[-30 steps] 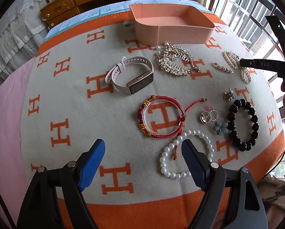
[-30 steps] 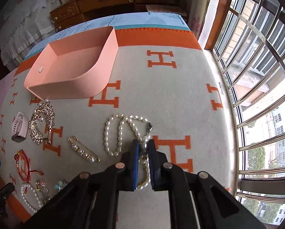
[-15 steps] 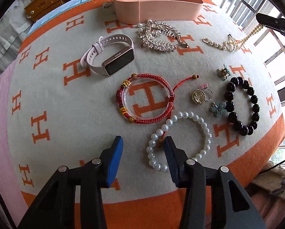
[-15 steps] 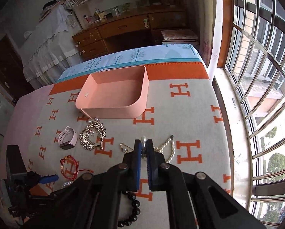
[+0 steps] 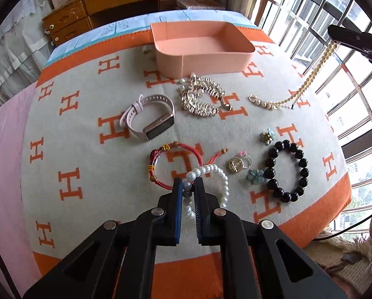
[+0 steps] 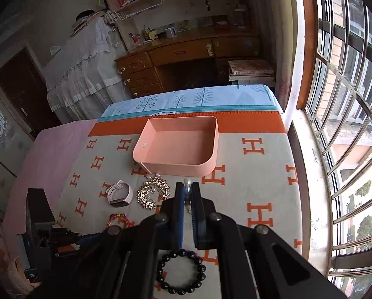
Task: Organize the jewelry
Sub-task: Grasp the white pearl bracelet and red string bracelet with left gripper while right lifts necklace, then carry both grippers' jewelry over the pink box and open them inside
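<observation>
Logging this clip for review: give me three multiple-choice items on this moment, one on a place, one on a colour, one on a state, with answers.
1. Where is the gold comb?
A. inside the tray
B. just in front of the pink tray
C. beside the black bead bracelet

2. What colour is the smartwatch strap?
A. pale pink
B. black
C. orange

3. What is the left gripper doing?
A. open, empty
B. shut on the white pearl bracelet
C. shut on the red cord bracelet

Answers: 1 B, comb lies on the blanket by the tray's near wall. 2 A, strap is plainly pink. 3 B, pearls sit between its fingers.
</observation>
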Available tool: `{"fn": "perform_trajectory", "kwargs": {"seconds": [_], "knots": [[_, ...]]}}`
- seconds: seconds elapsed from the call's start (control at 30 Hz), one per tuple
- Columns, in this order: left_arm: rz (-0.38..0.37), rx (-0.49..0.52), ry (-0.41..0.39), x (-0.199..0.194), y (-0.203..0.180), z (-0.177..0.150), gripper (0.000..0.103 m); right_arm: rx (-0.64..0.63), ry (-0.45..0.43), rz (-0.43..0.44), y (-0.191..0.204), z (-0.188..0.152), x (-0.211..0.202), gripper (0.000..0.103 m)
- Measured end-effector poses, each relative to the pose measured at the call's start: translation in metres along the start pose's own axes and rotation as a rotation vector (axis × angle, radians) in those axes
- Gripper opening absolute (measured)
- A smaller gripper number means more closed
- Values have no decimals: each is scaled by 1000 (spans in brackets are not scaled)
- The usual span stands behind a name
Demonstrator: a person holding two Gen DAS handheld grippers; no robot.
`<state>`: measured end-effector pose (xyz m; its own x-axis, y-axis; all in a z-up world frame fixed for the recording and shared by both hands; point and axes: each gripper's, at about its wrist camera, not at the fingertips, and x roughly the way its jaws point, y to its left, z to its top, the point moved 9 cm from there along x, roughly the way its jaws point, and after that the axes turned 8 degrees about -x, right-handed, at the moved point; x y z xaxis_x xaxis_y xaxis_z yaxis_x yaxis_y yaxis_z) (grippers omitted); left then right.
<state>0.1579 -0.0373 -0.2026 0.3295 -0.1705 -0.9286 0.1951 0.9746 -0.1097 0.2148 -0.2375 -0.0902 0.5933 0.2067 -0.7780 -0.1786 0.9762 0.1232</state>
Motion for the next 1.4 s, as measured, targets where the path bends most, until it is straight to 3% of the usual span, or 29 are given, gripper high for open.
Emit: {"fn": "perform_trajectory", "kwargs": {"seconds": [0.27, 0.37, 0.5, 0.73, 1.0, 1.2, 1.4], "knots": [[-25, 29, -215, -92, -16, 86, 7, -67, -125, -14, 21, 67, -36, 5], [-11, 43, -296, -112, -22, 127, 7, -78, -171, -21, 28, 96, -42, 5], [-5, 35, -347, -117, -32, 176, 7, -80, -198, -34, 32, 125, -33, 5], [2, 24, -297, -62, -48, 225, 7, -37, -107, -29, 19, 135, 27, 5], [21, 8, -213, 6, -50, 238, 7, 35, 63, -22, -5, 108, 110, 6], [20, 7, -195, 21, -46, 239, 7, 98, 199, 24, -15, 78, 148, 6], [-42, -19, -161, 26, -45, 239, 8, 135, 233, 48, -22, 60, 152, 7]]}}
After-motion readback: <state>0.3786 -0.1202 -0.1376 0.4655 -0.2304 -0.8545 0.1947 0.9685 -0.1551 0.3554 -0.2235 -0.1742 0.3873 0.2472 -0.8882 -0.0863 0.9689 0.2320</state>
